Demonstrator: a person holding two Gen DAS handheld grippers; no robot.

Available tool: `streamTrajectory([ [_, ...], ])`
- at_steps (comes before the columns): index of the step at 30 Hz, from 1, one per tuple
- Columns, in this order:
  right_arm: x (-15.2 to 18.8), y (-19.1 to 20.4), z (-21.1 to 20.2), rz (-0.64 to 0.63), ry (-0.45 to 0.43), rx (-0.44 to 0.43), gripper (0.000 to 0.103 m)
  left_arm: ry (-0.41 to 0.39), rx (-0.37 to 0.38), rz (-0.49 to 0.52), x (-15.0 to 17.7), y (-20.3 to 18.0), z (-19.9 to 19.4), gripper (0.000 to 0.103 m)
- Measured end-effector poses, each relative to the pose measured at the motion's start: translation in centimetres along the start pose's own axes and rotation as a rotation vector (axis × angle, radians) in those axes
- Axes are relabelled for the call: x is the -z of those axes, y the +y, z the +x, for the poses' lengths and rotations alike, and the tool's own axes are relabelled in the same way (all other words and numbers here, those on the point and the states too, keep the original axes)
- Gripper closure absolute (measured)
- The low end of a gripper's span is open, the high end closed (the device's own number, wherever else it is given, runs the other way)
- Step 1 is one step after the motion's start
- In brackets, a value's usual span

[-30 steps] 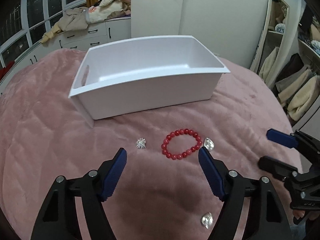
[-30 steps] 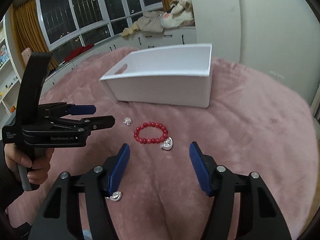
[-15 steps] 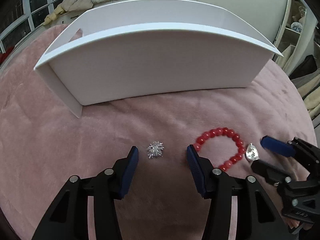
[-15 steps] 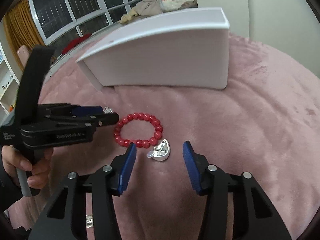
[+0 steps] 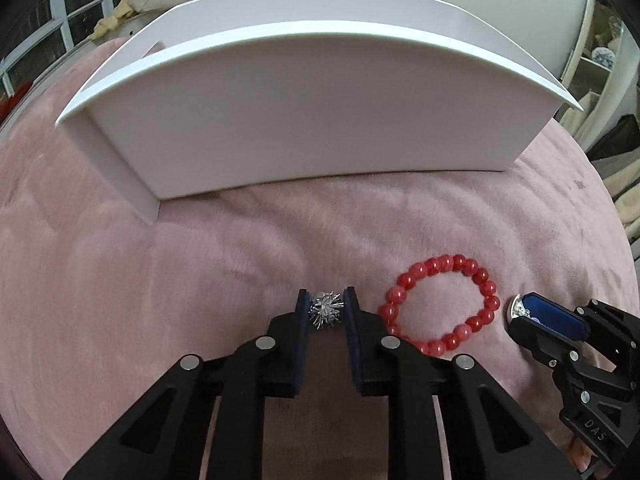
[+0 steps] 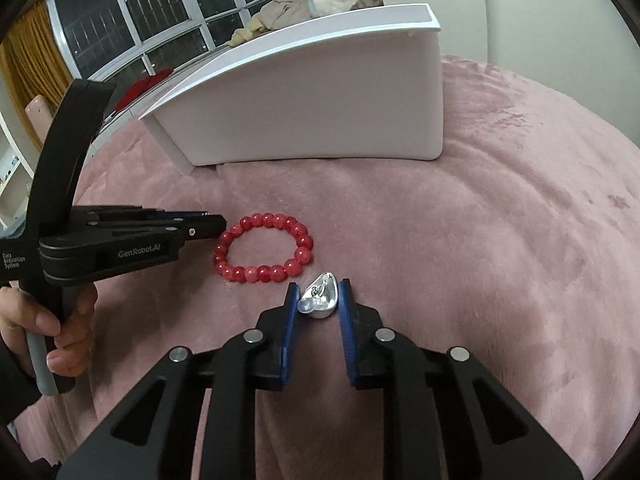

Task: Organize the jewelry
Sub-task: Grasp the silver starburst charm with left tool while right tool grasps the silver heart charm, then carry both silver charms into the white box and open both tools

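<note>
Both pairs of fingers are now narrowed around small silver pieces, having stood wide apart and short of them half a second ago, and the white bin is looming larger in both views.

Item 1 — left gripper (image 5: pixel 327 312): fingers are pinching a spiky silver ornament (image 5: pixel 327 310) at lower centre of the left view; blue pads are touching it on both sides. Ornament is looking like a burst of thin metal needles, glinting, small, still lying on the blanket.

Item 2 — right gripper (image 6: pixel 319 295): fingers are closing on a silver teardrop earring (image 6: pixel 320 295) at lower centre of the right view; pads are sitting against both flanks. Its long axis is running along the fingers, slightly tilted; a clip is showing in its hollow face.

Item 3 — red bead bracelet (image 5: pixel 442 303): lying flat as a closed ring between the two grippers, just beside each, untouched. Beads are round, glossy, mottled red.

Item 4 — white bin (image 5: pixel 312 112): standing straight ahead of both pairs of fingers, across the upper frame, its near wall facing them. Judged next move is a lift over that wall; neither hand is clearly nearer.

Item 5 — pink blanket (image 6: pixel 500 240): plush, covering the bed beneath everything.
</note>
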State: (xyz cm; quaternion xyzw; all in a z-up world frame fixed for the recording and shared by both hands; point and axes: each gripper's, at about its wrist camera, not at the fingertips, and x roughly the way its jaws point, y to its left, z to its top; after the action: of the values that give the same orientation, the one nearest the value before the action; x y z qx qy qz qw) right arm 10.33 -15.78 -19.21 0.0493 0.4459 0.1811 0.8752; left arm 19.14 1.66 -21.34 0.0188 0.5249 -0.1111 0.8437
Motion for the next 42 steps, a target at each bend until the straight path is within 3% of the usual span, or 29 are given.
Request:
streamTrajectory([
  [15,1.3,1.8,-5.5,-0.011,-0.009,0.044,0.083,0.006,-0.016,0.004,1.1,-0.8,-3.3,0.081],
  [22,2.3,3.3,-8.6,-0.014,-0.024,0.059,0.083,0.002,-0.021,0.008,4.5,-0.9,-7.2,0.081],
  [30,3.0,5.2,-12.1,-0.032,-0.050,0.076,0.083,-0.042,-0.022,0.017,8.1,-0.9,-12.9,0.081],
  [42,1.7,7.3,-16.3,-0.050,-0.098,0.117,0.083,-0.130,-0.027,0.057,7.7,-0.4,-18.4,0.081],
])
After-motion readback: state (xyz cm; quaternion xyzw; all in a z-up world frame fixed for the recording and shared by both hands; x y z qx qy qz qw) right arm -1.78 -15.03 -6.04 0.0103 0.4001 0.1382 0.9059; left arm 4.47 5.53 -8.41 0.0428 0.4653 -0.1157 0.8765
